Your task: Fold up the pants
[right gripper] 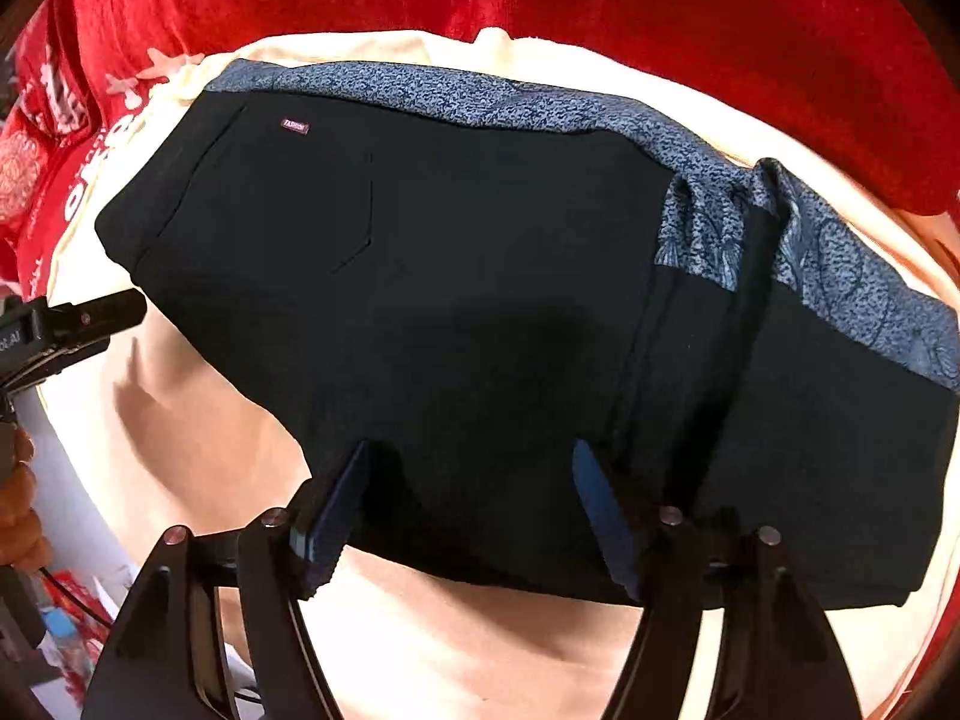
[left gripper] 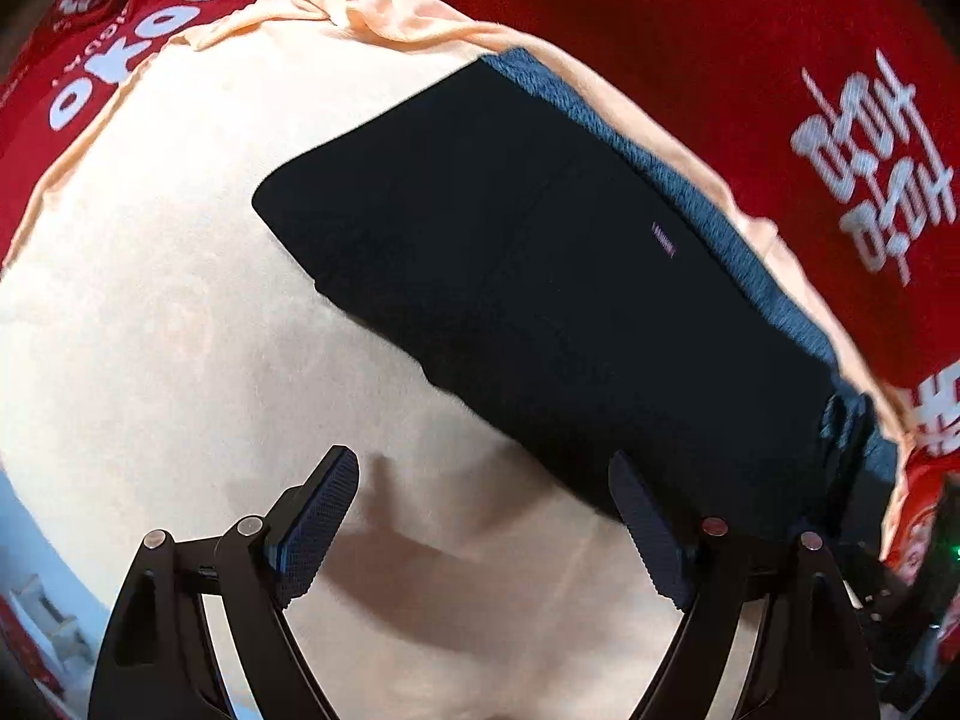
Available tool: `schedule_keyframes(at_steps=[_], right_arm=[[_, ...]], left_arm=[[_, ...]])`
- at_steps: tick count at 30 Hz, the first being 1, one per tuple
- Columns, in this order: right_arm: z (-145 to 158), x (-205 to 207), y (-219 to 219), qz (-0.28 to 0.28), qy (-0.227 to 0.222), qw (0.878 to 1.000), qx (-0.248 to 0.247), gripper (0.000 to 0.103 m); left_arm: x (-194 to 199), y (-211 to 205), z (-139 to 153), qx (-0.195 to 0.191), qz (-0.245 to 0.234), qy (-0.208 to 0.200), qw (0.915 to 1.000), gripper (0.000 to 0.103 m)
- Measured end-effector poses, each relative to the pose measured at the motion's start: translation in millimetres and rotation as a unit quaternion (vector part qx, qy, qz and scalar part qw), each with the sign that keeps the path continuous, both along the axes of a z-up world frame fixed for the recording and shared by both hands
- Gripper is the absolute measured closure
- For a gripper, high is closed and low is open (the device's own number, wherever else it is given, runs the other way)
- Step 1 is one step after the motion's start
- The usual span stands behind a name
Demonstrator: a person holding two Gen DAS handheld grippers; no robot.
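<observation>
Right wrist view: folded black pants (right gripper: 480,300) lie on the cream-covered counter (right gripper: 450,660), soft and limp; pinch the thick near edge. Both tools, right tool (right gripper: 471,516) and left tool (left gripper: 489,528), gape empty.

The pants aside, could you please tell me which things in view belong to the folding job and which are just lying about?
Belonging to the job:
- black pants, folded, blue lining showing
- left tool, open
- right tool, open
- cream cloth beneath them

Just lying about:
- red printed blanket
</observation>
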State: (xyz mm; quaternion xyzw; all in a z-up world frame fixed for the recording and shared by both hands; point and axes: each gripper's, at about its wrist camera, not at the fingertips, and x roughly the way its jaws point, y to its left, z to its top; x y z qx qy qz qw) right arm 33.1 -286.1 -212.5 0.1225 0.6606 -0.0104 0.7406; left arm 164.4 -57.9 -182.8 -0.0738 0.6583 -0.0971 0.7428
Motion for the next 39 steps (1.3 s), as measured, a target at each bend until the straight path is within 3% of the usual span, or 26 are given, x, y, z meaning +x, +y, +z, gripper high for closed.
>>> schedule_keyframes(at_steps=[3,9,15,24,25,27,29,34,35,36,38,39], right_arm=[[0,0,6,0.011,0.0,1.0,-0.011,0.027],[-1,0,8,0.011,-0.001,1.0,-0.009,0.026],[-1,-3,8,0.01,-0.002,1.0,-0.009,0.026],[0,-6,10,0.008,-0.006,1.0,-0.011,0.025],[0,-6,10,0.008,-0.006,1.0,-0.011,0.025],[0,-6,11,0.007,-0.006,1.0,-0.011,0.025],[0,-5,12,0.008,-0.005,1.0,-0.012,0.025],[4,-3,9,0.011,-0.005,1.0,-0.007,0.025],[7,-2,8,0.014,-0.002,1.0,-0.009,0.025],[11,-1,7,0.014,-0.003,1.0,-0.008,0.025],[25,1,0,0.007,-0.014,1.0,-0.003,0.025],[34,4,-4,0.003,-0.02,1.0,0.0,0.025]], left_arm=[[3,10,1,-0.023,0.01,-0.013,0.9996,0.017],[16,37,-12,-0.117,0.06,-0.019,0.9911,0.017],[29,57,-30,-0.202,0.106,-0.018,0.9735,0.017],[52,40,-17,-0.225,0.087,-0.045,0.9693,0.016],[53,37,-11,-0.226,0.077,-0.058,0.9692,0.016],[58,25,-12,-0.205,0.056,-0.066,0.9749,0.006],[65,18,-26,-0.175,0.061,-0.039,0.9818,0.006],[69,11,-27,-0.135,0.084,-0.035,0.9866,0.007],[69,9,-25,-0.12,0.09,-0.036,0.9881,0.015],[68,8,-23,-0.099,0.092,-0.04,0.9901,0.033],[68,5,-20,-0.049,0.079,-0.048,0.9945,0.058],[67,3,-18,-0.039,0.066,-0.055,0.9956,0.063]])
